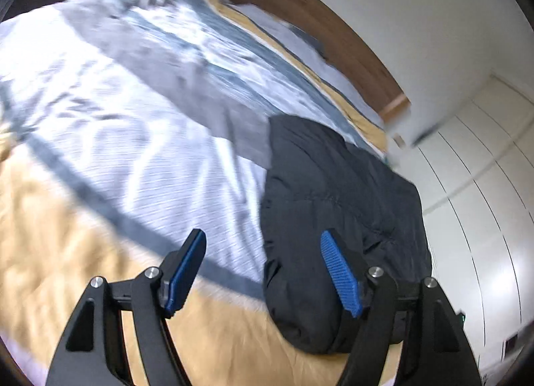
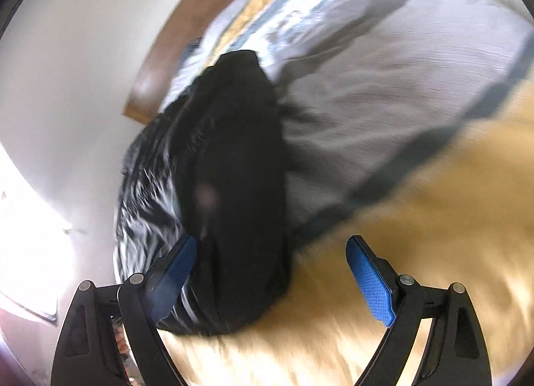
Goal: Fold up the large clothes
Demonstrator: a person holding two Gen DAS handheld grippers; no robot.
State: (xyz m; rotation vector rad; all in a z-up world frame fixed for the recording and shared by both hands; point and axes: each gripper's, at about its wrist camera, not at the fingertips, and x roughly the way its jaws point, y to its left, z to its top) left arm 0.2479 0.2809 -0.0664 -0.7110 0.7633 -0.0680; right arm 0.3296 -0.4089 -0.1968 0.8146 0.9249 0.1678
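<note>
On the bed, left wrist view: a black jacket [image 1: 337, 219] lies folded into a long bundle near the bed's right edge, across the tan [image 1: 66, 235] and white-and-grey striped cover [image 1: 150, 139].
Left hand-held gripper [image 1: 263, 265]: released, jaws wide apart, gripping nothing; the blue pad [image 1: 340, 274] of one finger overlaps the jacket's near end in this view, though whether it touches cannot be told.
Other finger [image 1: 187, 265]: above the cover, clear of the jacket.
Background: wooden headboard [image 1: 320, 28] at the far end, white wall [image 1: 417, 18] behind it, white panelled doors [image 1: 484, 185] to the right.
Right wrist view, jacket [image 2: 233, 169]: the same bundle, seen lengthwise, strongly blurred; shiny creased fabric shows along its left side.
Right hand-held gripper [image 2: 270, 259]: released, jaws wide apart, empty; the left finger [image 2: 177, 265] stands in front of the jacket's near end, the right finger [image 2: 370, 279] over the tan cover [image 2: 417, 219].
Far end: headboard [image 2: 173, 38] and wall [image 2: 83, 52].
</note>
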